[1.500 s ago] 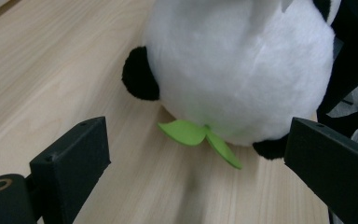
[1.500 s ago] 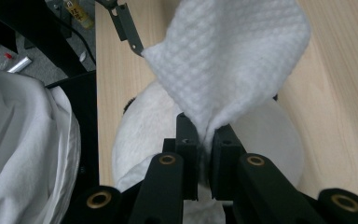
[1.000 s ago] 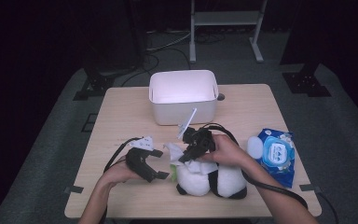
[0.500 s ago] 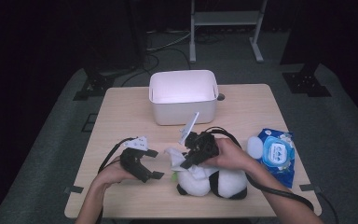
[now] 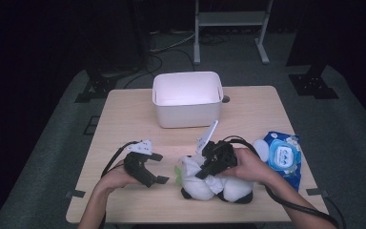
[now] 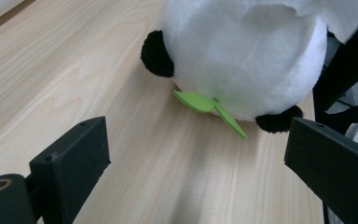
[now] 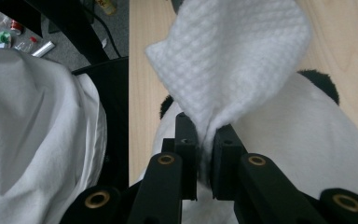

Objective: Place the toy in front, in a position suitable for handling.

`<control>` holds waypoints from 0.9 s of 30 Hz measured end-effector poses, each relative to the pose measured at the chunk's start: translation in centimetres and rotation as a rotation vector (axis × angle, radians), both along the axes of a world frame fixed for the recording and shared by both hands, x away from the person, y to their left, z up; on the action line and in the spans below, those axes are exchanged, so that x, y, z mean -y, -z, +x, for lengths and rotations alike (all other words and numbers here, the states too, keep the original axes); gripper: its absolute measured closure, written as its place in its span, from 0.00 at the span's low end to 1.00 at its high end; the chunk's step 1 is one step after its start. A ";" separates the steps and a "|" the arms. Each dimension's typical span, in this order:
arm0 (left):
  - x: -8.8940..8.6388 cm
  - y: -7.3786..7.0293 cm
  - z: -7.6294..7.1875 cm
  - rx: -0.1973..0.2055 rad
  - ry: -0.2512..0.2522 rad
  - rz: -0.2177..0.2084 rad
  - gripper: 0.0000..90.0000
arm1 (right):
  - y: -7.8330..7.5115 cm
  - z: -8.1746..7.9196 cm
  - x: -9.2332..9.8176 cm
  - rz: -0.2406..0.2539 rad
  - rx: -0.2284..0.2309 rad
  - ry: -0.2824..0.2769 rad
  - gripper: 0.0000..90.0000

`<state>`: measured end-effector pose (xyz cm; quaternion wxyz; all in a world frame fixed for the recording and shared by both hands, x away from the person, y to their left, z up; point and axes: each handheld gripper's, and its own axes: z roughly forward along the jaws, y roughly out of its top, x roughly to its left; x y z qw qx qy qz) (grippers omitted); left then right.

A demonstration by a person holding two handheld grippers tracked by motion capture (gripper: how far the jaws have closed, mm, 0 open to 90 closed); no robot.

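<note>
- Table (image 5: 124, 119): a bin (image 5: 187, 98) sits at its 12 o'clock edge.
- Panda (image 5: 214, 183) lies at 5 o'clock on the table.
- Right gripper (image 5: 211, 167), over the panda, pinches a wipe (image 7: 228, 60).
- Left gripper (image 5: 158, 168), at the panda's 9 o'clock, gapes empty.

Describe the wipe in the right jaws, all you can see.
The wipe is a white sheet with a fine waffle-like texture, looking like soft non-woven cloth. The right gripper pinches it at one gathered edge, jaws shut on it; the rest fans out loose beyond them. It hangs over the panda, draping on the plush.
</note>
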<state>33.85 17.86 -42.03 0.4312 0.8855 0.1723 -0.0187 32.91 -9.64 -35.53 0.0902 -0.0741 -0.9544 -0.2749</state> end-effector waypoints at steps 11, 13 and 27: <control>-0.1 0.1 0.0 -0.002 0.000 -0.002 0.06 | 0.6 -0.2 -2.3 -0.017 0.007 -0.047 0.92; 0.0 0.0 0.0 -0.002 0.003 -0.004 0.06 | 0.4 0.3 -1.9 -0.007 0.016 -0.023 0.92; 1.3 0.0 -0.2 -0.001 0.042 -0.012 0.06 | -0.7 1.8 2.6 0.020 0.039 0.106 0.91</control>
